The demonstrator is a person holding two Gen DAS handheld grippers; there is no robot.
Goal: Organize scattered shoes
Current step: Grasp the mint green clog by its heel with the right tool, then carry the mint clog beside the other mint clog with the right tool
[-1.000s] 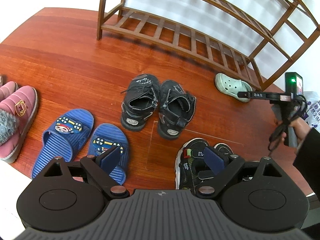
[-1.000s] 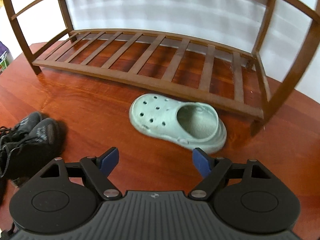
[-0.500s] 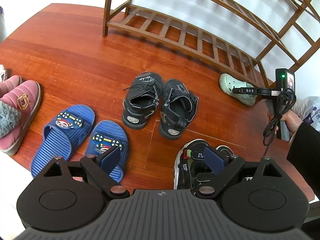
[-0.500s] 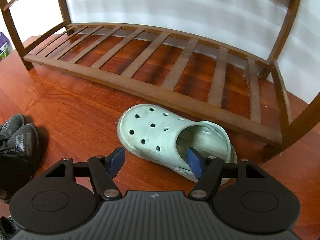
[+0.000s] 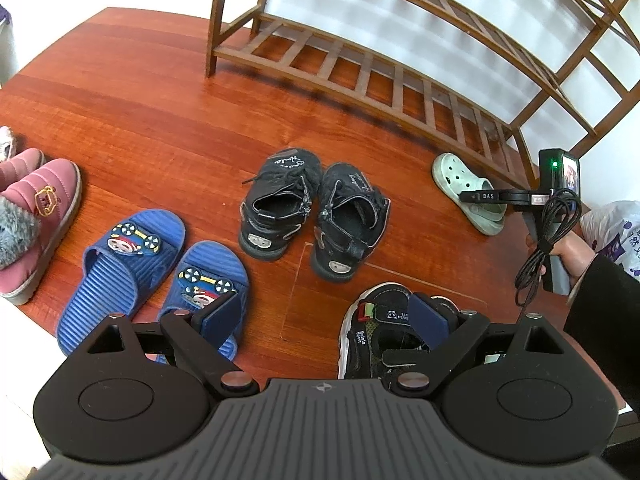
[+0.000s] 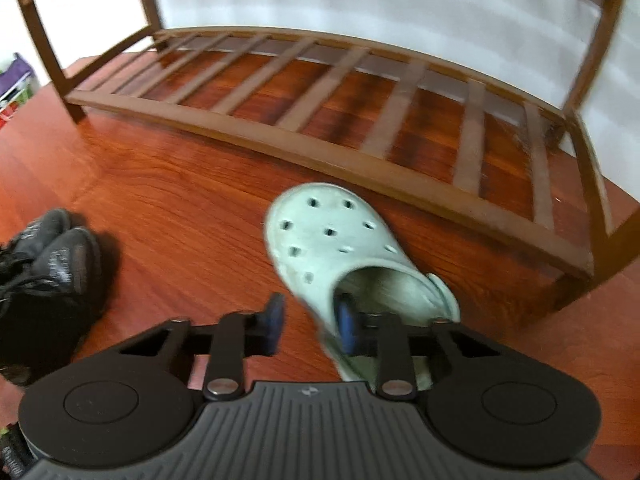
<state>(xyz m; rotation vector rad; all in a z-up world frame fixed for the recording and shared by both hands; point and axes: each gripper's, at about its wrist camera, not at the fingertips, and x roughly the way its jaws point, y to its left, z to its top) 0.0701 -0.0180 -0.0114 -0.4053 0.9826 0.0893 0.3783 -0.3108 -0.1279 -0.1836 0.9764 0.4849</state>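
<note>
— Around the clog [image 6: 340, 240]? Black shoes [image 6: 48, 264] at nine o'clock, slatted wooden rack [image 6: 320, 128] at twelve.
— Right gripper [image 6: 308, 320]? Half-closed astride its perforated foam wall. Left gripper [image 5: 320, 316] wide open, empty.

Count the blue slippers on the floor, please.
2: one blue slipper lies left; the other blue slipper is beside it, partly behind the left gripper. None seems hidden.

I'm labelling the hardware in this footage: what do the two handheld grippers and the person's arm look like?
Both grippers, left gripper and right gripper, have matte black bodies with a ribbed centre, two round side housings, silver pivot screws and blue finger pads. Seen from the left wrist, the right one has a grey handle, a looped black cable, a green light and "DAS" lettering. The sleeve is black.
</note>
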